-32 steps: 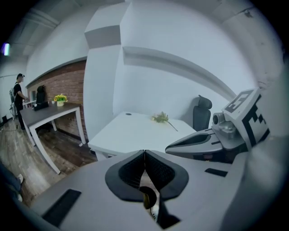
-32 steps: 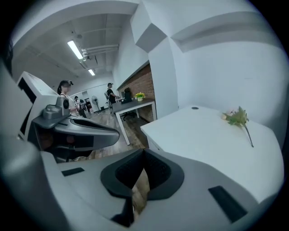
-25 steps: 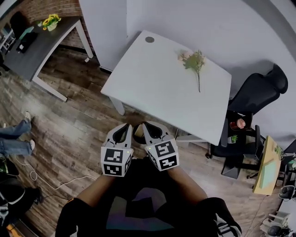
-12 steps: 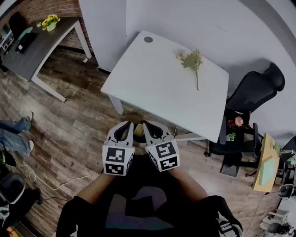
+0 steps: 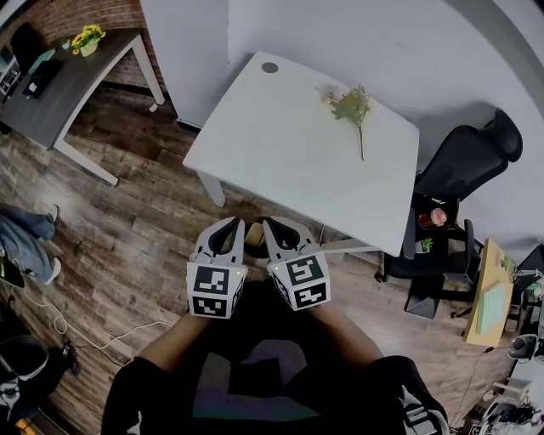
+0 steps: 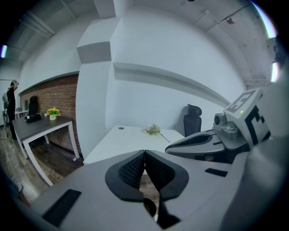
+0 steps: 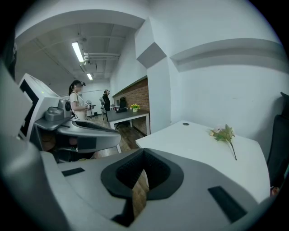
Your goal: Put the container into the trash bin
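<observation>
L gripper (image 6: 144, 154): jaws pressing together, nothing btwn them.
R gripper (image 7: 143, 155): jaws meeting at the tips, empty; hanging just beside L gripper, over the floor.
Container: cannot tell where it is; only a small pale shape (image 5: 253, 234) is showing btwn the two grippers.
Table (image 5: 280, 161): white, standing ahead of the grippers; sprig (image 5: 354, 109) lying near its far edge.
Floor (image 5: 127, 229): dark wood planks.
Room: black chair (image 5: 463, 166) sitting right of table; dark desk (image 5: 59, 85) w/ yellow flowers (image 5: 85, 38) standing at left by brick wall (image 5: 85, 13).
</observation>
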Motion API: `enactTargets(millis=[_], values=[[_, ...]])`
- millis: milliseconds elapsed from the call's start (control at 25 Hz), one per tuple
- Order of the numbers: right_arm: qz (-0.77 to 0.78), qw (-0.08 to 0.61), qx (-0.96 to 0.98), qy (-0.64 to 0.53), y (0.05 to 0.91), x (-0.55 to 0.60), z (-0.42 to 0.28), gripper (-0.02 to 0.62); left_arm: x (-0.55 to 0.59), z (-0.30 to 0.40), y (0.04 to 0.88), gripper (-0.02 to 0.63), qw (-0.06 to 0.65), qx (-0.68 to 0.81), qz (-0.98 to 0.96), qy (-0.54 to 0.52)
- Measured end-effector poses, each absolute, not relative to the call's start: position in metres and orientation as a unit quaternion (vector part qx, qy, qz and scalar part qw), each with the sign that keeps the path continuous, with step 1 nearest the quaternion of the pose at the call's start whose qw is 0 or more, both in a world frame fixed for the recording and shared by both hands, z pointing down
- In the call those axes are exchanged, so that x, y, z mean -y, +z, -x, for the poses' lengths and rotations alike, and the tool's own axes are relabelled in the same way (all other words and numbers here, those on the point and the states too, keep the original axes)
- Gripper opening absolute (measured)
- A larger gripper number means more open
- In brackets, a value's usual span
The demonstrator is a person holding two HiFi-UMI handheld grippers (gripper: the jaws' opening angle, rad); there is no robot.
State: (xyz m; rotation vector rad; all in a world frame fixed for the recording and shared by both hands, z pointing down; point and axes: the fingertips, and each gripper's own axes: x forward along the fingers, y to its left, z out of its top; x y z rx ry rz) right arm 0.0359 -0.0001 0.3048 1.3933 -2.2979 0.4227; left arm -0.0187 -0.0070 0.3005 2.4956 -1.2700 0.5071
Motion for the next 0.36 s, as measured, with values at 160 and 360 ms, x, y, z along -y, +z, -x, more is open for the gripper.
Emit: enactTargets(millis=[160,360], values=[[-0.5,0.211,0.826,0.15,0.3045,0.0025,-0.0359,0.013,0.0092,0.0184,0.3004,0.009,0.147,0.441,-0.868,0.175],[-0.501,0.213,0.825,0.15,0.3032,0.0046,-0.04,0.012,0.012,0.015,0.2989,0.009,0.145,0.44,-0.869,0.175]])
